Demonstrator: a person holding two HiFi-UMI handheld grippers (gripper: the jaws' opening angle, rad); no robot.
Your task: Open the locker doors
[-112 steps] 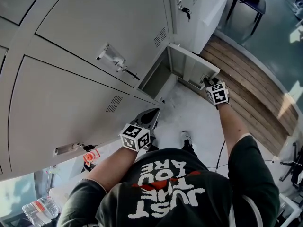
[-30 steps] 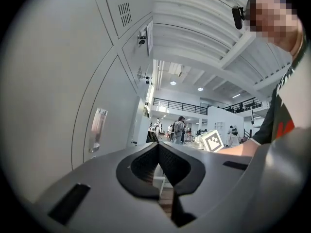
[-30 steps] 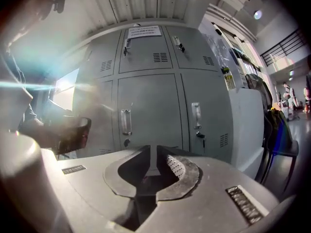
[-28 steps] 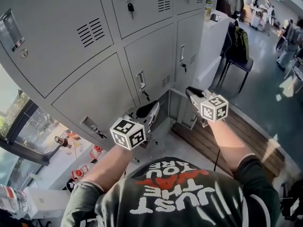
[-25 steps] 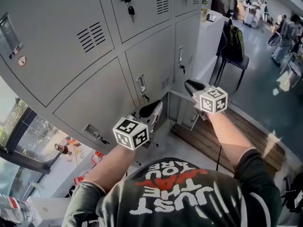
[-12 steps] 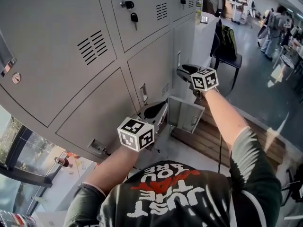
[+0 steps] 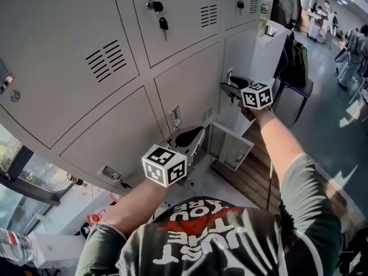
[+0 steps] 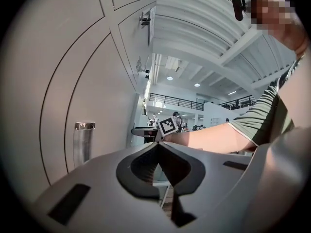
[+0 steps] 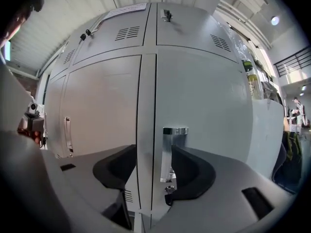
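**Next locker in line:** The right gripper point(image 9: 154, 165) faces a closed pale-grey steel locker door point(image 9: 204, 106). Its jaws are spread wide and have just been opening. The door's upright chrome pull handle point(image 9: 168, 152) stands between them, close to the right jaw, with no pad seen pressing on it. A small lock point(image 9: 169, 189) sits just under the handle, at the jaws' lower edge. The left gripper point(image 8: 156, 145) has its jaws together and nothing between them. A neighbouring door's short chrome handle point(image 8: 82, 147) lies off to its left. Below the right jaws and just right of the left ones, a small bottom-row locker door point(image 7: 230, 148) already hangs open. The step in hand looks to be taking hold of the next door. The jaws likely need to close on the handle, then draw back along the door's swing, provided the lock is free.
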